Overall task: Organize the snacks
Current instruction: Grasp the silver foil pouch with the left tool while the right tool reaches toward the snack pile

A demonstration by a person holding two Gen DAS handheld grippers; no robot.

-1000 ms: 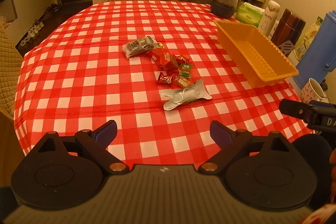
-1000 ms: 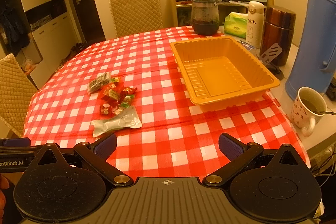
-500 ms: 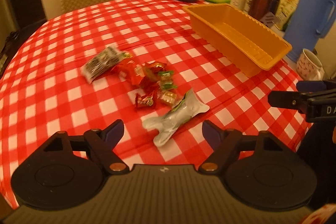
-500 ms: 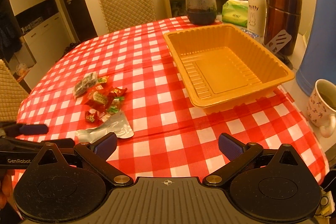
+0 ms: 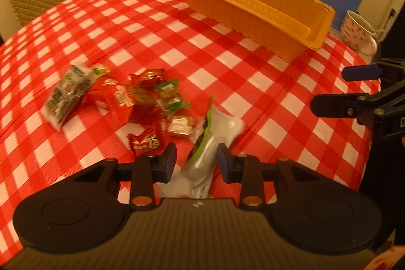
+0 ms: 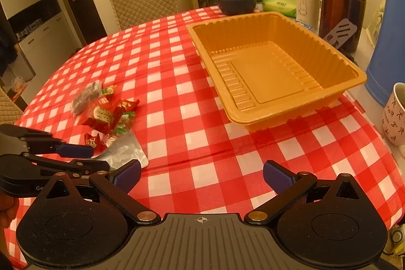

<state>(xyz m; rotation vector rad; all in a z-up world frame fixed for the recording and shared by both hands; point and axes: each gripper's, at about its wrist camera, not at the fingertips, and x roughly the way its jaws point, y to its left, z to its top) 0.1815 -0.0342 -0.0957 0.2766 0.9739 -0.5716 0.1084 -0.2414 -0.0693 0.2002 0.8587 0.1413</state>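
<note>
Left wrist view: left gripper (image 5: 195,160) straddles the silver pouch (image 5: 210,143), fingers apart on either side, not yet clamped, apparently set to pinch it. Other snacks (image 5: 131,103) lie at ten o'clock. The tray (image 6: 273,67), at one o'clock, waits empty. Right gripper (image 6: 201,175) hovers wide open over bare cloth.

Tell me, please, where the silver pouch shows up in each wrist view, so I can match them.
Left wrist: silver pouch at bottom centre, between the left claw's fingers.
Right wrist: silver pouch at lower left, beside the left claw.
Shared landmark: orange tray, to the pouch's right.
</note>
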